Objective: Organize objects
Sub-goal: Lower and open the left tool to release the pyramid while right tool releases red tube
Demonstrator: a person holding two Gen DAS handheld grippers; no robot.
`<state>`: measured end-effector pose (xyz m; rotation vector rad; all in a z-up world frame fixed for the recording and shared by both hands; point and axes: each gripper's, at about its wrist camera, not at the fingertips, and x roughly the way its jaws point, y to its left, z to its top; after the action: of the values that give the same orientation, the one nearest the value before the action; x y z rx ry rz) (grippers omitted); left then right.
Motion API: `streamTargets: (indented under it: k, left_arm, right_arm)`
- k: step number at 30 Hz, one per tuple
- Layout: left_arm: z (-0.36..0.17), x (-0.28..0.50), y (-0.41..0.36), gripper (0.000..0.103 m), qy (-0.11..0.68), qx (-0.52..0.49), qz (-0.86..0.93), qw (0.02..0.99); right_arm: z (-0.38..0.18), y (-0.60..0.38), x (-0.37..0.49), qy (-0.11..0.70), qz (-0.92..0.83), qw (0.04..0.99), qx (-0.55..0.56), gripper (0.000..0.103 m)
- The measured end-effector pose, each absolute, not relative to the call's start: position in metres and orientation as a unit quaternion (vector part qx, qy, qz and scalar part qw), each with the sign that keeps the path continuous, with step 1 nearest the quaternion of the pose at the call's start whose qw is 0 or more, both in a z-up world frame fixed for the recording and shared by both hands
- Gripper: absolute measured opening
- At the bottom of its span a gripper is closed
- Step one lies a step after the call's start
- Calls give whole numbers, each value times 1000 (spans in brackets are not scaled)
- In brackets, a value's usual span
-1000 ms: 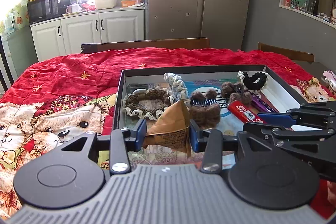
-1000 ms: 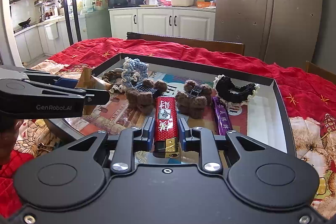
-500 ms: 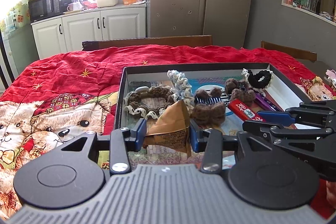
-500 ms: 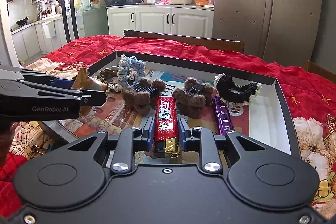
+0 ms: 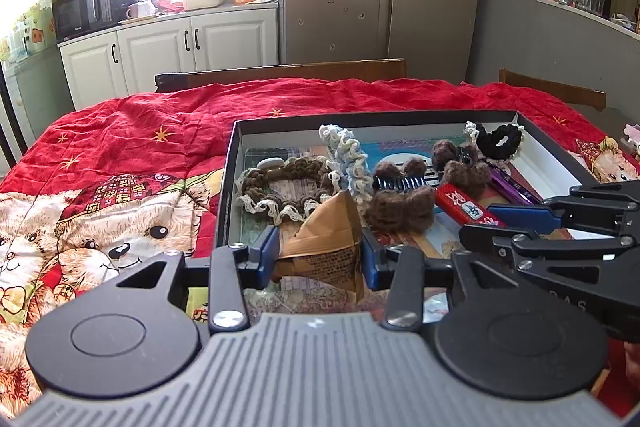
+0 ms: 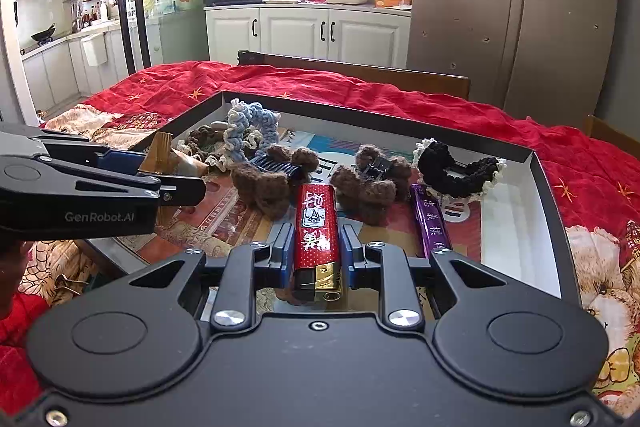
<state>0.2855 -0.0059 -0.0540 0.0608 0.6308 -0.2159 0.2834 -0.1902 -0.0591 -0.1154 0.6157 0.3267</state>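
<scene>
Inside black tray (image 6: 548, 179): scrunchies (image 6: 456, 167), fuzzy clips (image 6: 260, 183).

- I see a red quilt (image 6: 360, 95) with gold stars and teddy-bear prints covering the whole surface in front of me.
- A shallow black tray (image 6: 550, 195) with white inner walls lies directly on it, toward the right.
- A wooden chair back (image 5: 280, 71) stands behind the far edge.
</scene>
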Motion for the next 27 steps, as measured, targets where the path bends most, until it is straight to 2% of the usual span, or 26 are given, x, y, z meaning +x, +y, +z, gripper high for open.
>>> streamTargets:
  k: [27]
  left_arm:
    - [-61,288,-8,49,322,37,-108,940]
  right_arm:
    - [-64,-188,289,313,167,933,-63,23]
